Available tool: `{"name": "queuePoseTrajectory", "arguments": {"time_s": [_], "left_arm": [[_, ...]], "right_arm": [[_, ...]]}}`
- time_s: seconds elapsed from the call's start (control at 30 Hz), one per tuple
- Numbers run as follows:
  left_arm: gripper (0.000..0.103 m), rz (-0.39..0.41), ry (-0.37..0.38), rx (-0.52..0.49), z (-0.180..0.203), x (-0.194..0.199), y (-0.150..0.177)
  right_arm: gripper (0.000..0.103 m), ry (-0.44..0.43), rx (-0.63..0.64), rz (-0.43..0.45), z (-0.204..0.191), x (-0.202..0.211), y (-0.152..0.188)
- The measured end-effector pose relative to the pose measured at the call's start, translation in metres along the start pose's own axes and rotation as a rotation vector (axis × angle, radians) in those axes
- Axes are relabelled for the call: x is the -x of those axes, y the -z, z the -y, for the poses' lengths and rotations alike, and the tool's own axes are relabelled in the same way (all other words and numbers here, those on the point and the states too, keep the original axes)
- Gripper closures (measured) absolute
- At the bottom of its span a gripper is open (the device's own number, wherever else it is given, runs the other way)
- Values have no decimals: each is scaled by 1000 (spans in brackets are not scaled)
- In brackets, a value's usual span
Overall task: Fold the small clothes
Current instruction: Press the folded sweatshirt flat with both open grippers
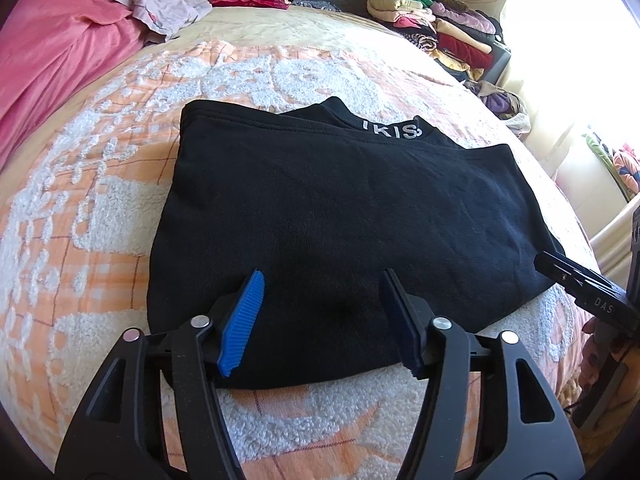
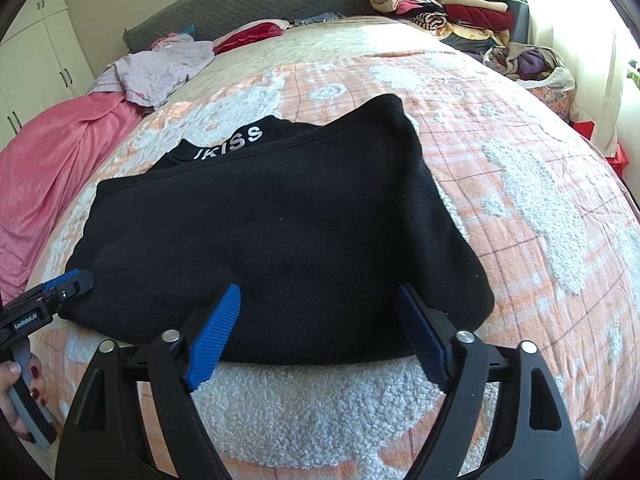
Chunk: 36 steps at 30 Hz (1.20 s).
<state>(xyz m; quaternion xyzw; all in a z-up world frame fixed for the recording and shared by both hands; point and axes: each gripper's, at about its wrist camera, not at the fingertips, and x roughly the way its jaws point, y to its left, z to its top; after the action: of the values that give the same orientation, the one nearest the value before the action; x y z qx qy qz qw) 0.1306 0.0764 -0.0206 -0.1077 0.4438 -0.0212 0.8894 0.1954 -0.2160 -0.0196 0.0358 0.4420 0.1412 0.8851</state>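
Observation:
A black garment (image 1: 340,208) with white lettering on its band lies folded flat on the bed, and it fills the middle of the right wrist view (image 2: 280,232) too. My left gripper (image 1: 323,276) hovers over its near edge, left of centre, open, blue pads apart and nothing pinched. My right gripper (image 2: 318,288) stands open over the near edge further right, also with only flat cloth below. Each gripper shows at the rim of the other's view: the left gripper (image 2: 76,280) by the garment's left corner, the right gripper (image 1: 560,268) by its right corner.
An orange-and-white fleecy bed cover (image 1: 100,200) lies under everything. A pink blanket (image 1: 60,64) and lilac clothes (image 1: 160,0) sit at the far left, a stack of folded clothes (image 1: 440,20) at the far right. A hand (image 2: 16,384) holds the left gripper's handle.

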Motion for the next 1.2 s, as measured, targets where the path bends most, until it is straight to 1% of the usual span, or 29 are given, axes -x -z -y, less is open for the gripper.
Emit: {"name": "queuePoseTrajectory", "arguments": {"time_s": [0.1,0.13,0.2,0.23,0.3,0.43,0.47,0.5,0.53,0.63,0.83,1.2], "left_arm": [[39,5,-4,0,1,5,1],[38,6,-6,-1,2,6,1],[38,9,-11,-1,2,9,2],[34,11,-12,0,1,11,2],[30,12,-19,1,0,14,2],[23,26,-36,10,-6,22,3],[20,29,-41,15,-8,25,3],[13,30,-46,20,-10,26,3],[11,33,-52,27,-14,29,3],[10,39,-56,42,-21,35,2],[10,55,-101,53,-32,45,1],[10,88,-143,89,-58,56,-11]], "right_arm": [[19,11,5,10,-1,5,-1],[18,12,4,13,-2,7,-1],[12,15,1,19,-2,10,-1],[11,18,0,23,-2,11,-1],[8,26,-2,31,-3,14,-1],[7,29,4,38,-7,18,-3],[7,27,7,38,-9,19,-3],[6,25,10,39,-11,20,-4],[6,23,13,43,-13,22,-4],[6,12,33,47,-22,25,-7],[5,-16,84,60,-44,30,-12],[5,-80,191,69,-99,25,-22]]}}
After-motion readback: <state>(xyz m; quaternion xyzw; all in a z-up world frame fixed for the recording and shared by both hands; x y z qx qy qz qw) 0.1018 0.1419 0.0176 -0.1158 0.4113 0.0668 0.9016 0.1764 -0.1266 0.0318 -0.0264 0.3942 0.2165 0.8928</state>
